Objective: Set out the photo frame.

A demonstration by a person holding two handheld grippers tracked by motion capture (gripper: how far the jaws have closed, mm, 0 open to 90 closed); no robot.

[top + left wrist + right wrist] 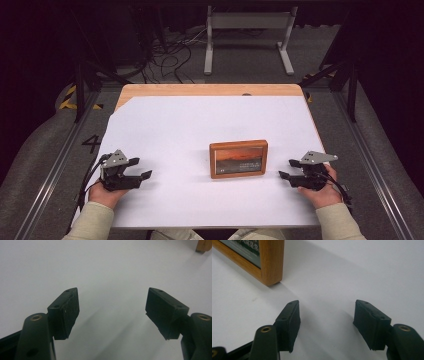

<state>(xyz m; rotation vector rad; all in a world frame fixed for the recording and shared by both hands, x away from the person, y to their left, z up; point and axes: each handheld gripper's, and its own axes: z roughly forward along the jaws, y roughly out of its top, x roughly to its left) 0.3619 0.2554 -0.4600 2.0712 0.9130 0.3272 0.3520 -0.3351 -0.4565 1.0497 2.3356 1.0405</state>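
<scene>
Wooden frame [238, 159] lying flat on the white sheet [200, 130], toward the near right of the table [200, 90], picture side up, long edges running left to right. In the right gripper view, a frame corner [268, 262] close ahead and to the left of the jaws.

Right gripper [287, 169] just beside the frame's right edge, not touching, jaws spread wide with nothing between them, pointed at the frame. Left gripper [141, 168] well apart from it on the sheet's left, likewise spread and empty; in its own view, bare sheet between the pads and a bit of frame corner [203, 245] far off at the top right.

Judged as the start: both hands resting low near the table edge, approach not yet begun, frame untouched. Next move likely a short reach by the right gripper to the right edge. Calls for a low, level approach, since the frame lies flat with little to grip; one jaw under or against the rim, perhaps the left gripper steadying the far side.
</scene>
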